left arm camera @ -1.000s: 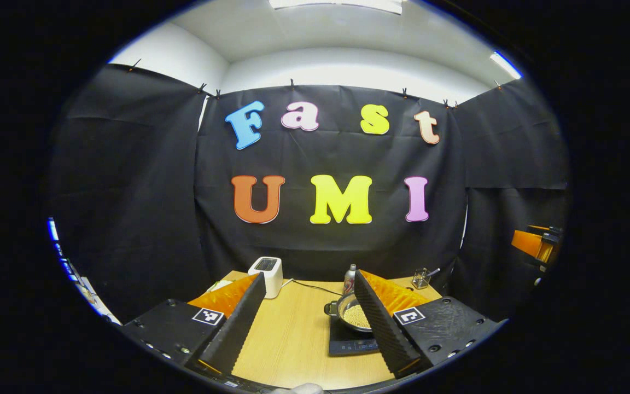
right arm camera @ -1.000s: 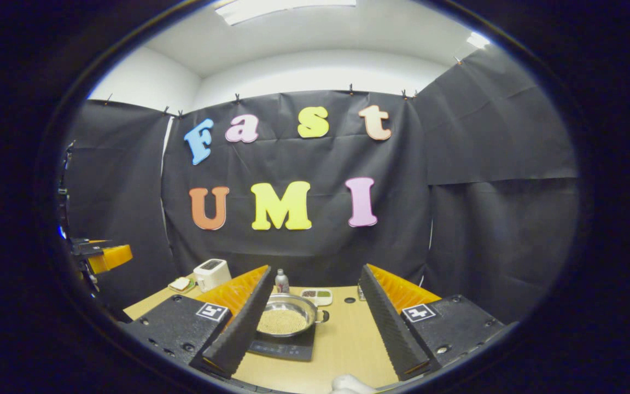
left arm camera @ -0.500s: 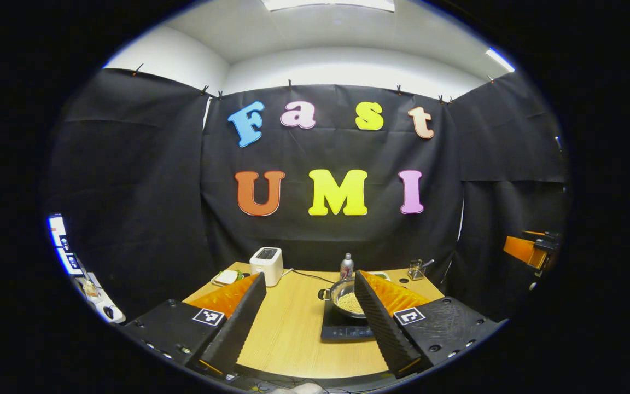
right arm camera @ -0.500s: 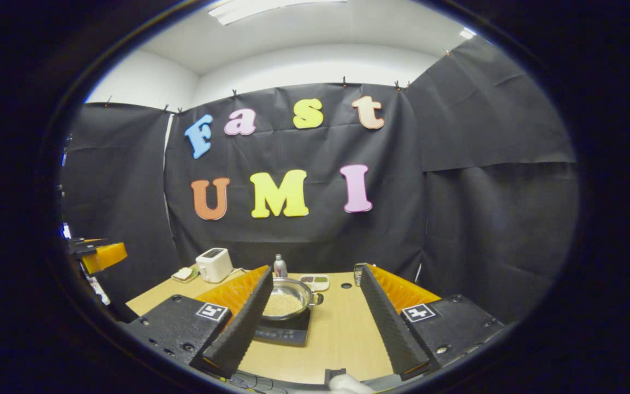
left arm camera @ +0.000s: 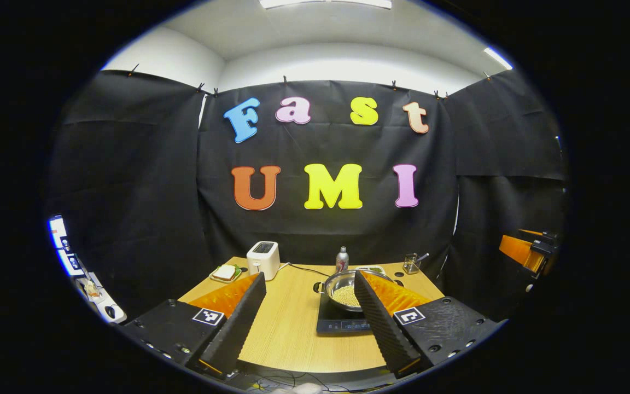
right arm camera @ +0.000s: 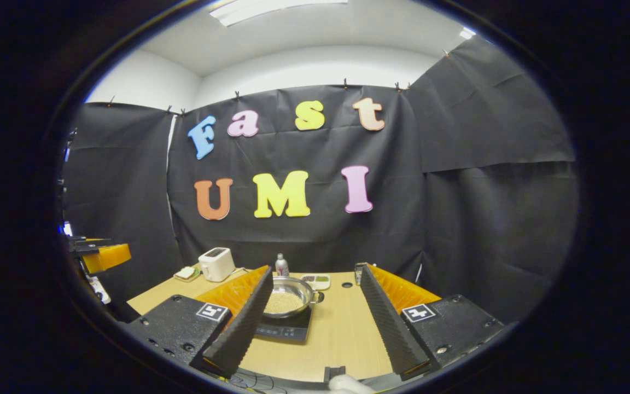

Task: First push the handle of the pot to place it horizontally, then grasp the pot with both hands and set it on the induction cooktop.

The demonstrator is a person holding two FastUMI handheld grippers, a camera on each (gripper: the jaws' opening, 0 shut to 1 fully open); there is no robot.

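A steel pot (left arm camera: 342, 290) filled with pale grains sits on the black induction cooktop (left arm camera: 337, 324) on the wooden table (left arm camera: 287, 328). One short side handle (left arm camera: 319, 285) points left, the other (right arm camera: 319, 297) right. My left gripper (left arm camera: 309, 328) stands open, well back from the table's front edge, with nothing between its fingers. In the right gripper view the pot (right arm camera: 287, 298) and cooktop (right arm camera: 282, 331) lie just past my left finger. My right gripper (right arm camera: 315, 328) is open too, back from the table, holding nothing. The other gripper's body shows far off at the right (left arm camera: 528, 249) and at the left (right arm camera: 101, 254).
A white toaster (left arm camera: 263, 258) and a plate with a sandwich (left arm camera: 225, 272) stand at the back left. A small bottle (left arm camera: 342, 259), a divided tray (right arm camera: 316, 280) and a glass with a utensil (left arm camera: 412, 264) line the back. Cables hang below the front edge.
Both grippers have drawn back from the table, so its front edge now shows. The pot stays on the cooktop. Both stay open.
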